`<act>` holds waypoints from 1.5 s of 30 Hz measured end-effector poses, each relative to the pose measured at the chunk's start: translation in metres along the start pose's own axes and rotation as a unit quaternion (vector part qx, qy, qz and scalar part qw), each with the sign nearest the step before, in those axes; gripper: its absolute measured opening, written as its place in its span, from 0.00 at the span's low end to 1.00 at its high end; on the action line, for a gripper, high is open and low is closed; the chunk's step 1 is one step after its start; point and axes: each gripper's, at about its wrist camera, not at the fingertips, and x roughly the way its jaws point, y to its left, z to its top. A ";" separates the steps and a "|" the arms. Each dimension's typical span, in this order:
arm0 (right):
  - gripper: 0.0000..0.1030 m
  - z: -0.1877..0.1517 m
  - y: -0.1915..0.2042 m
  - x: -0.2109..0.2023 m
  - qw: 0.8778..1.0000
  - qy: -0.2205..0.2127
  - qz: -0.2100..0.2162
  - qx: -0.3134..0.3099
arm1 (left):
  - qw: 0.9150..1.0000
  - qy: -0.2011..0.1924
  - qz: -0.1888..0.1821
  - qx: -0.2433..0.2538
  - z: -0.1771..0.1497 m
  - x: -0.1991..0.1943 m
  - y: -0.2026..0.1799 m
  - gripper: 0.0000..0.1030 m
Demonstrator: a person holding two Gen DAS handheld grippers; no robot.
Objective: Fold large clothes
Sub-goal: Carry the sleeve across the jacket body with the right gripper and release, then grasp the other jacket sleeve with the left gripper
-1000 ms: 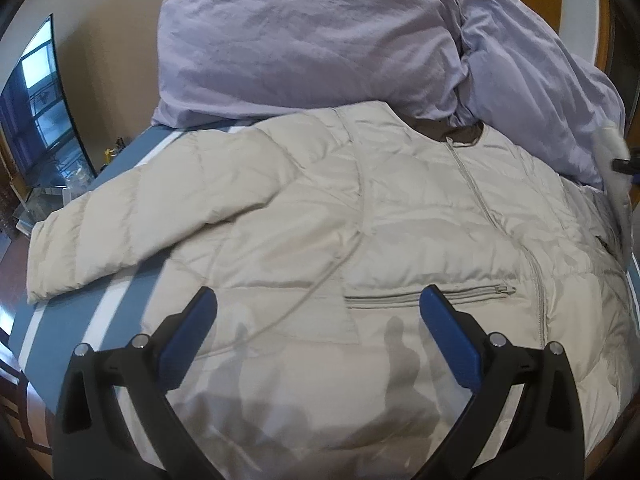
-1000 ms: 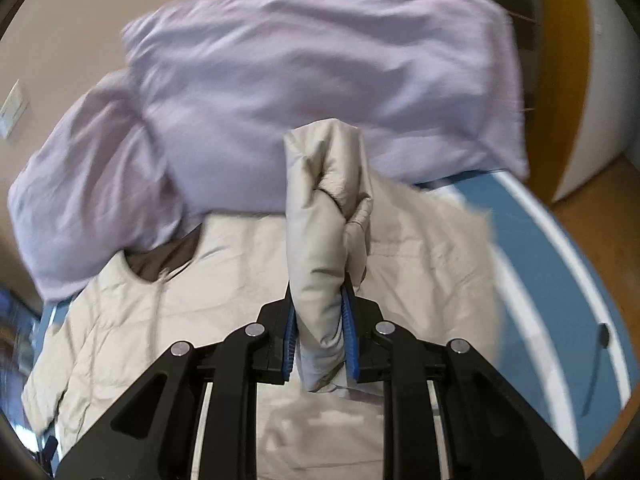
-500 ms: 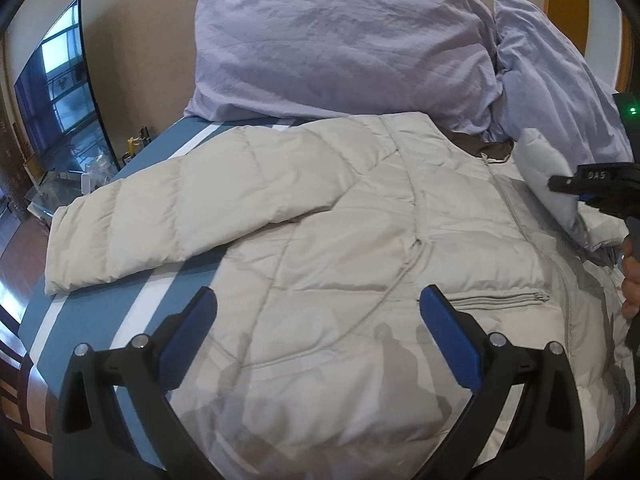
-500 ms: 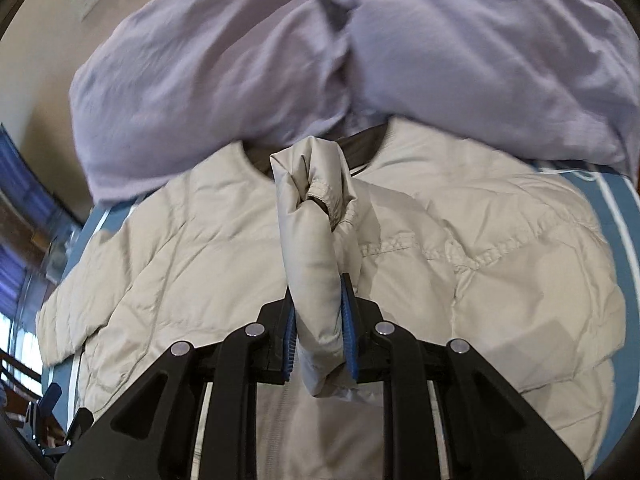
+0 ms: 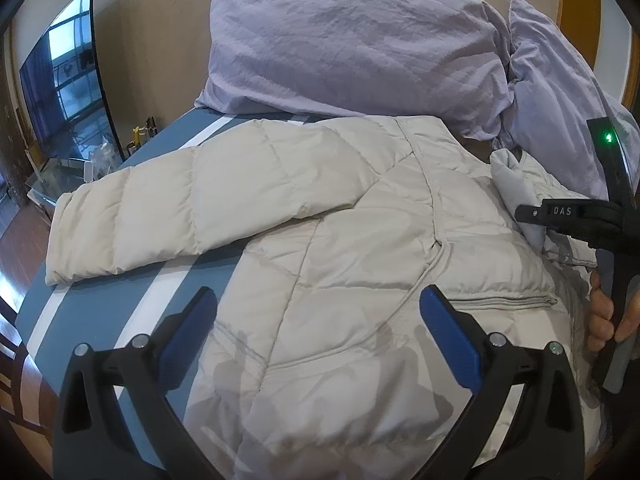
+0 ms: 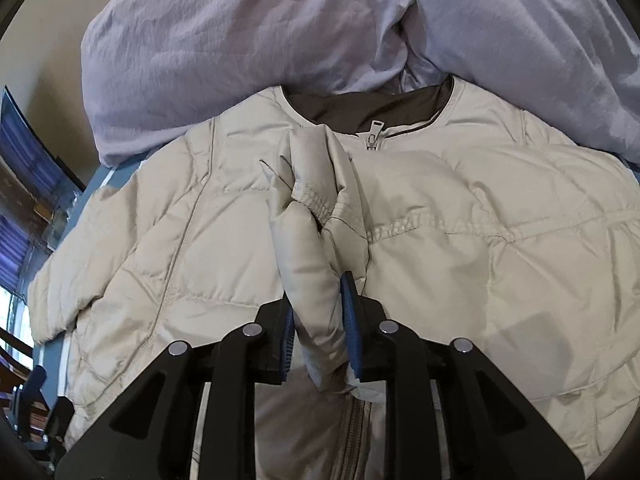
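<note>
Between the jaws of the right tongs [image 6: 318,328], which are opening, the cuff [image 6: 312,216] of the jacket [image 5: 360,280] still sits with the blue pads touching it, while the left tongs [image 5: 318,320] hang apart and empty over the near hem. The jacket looks light, puffy and slippery, likely to spring back and slide, so cuffs, hem and seams are the firmest places to grip. It is pale beige, quilted and zipped, lying front up on the bed [image 5: 100,296] just ahead of both tongs, its other sleeve [image 5: 180,216] stretched out left and its collar [image 6: 368,108] farthest off against the pillows [image 5: 360,40].

Pillows [image 5: 360,40] behind; bare bedsheet [image 5: 100,312] apparently leftward.
</note>
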 end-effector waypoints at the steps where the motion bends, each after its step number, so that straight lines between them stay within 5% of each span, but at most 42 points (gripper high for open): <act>1: 0.39 0.000 0.001 -0.002 1.000 0.004 0.008 -0.002 | 1.000 0.000 -0.001 -0.001 0.000 0.000 0.001 0.98; 2: 0.51 0.000 0.001 -0.004 1.000 0.007 0.016 -0.002 | 1.000 0.000 -0.002 -0.003 0.000 0.000 0.002 0.98; 4: 0.57 0.001 0.001 -0.011 1.000 0.008 0.028 -0.001 | 1.000 -0.001 -0.003 -0.006 0.001 -0.001 0.004 0.98; 8: 0.58 0.008 -0.006 -0.033 0.999 -0.025 0.028 0.006 | 1.000 -0.004 -0.001 -0.006 0.001 -0.003 0.007 0.98; 12: 0.58 0.015 -0.029 -0.037 0.998 -0.045 -0.017 0.031 | 1.000 -0.006 0.007 -0.007 0.002 -0.005 0.014 0.98; 19: 0.69 0.010 -0.046 -0.009 0.997 -0.014 -0.058 0.042 | 1.000 -0.010 0.023 -0.019 0.006 -0.006 0.032 0.98; 27: 0.79 0.003 -0.031 0.003 0.996 -0.010 -0.080 0.024 | 0.998 -0.008 0.045 -0.047 0.012 -0.007 0.066 0.98; 33: 0.84 -0.006 -0.015 0.023 0.990 -0.013 -0.135 -0.024 | 0.995 -0.005 0.066 -0.075 0.015 -0.005 0.099 0.98; 45: 0.86 -0.004 -0.029 -0.003 0.995 0.015 -0.091 0.023 | 0.985 -0.004 0.132 -0.112 0.022 -0.002 0.185 0.98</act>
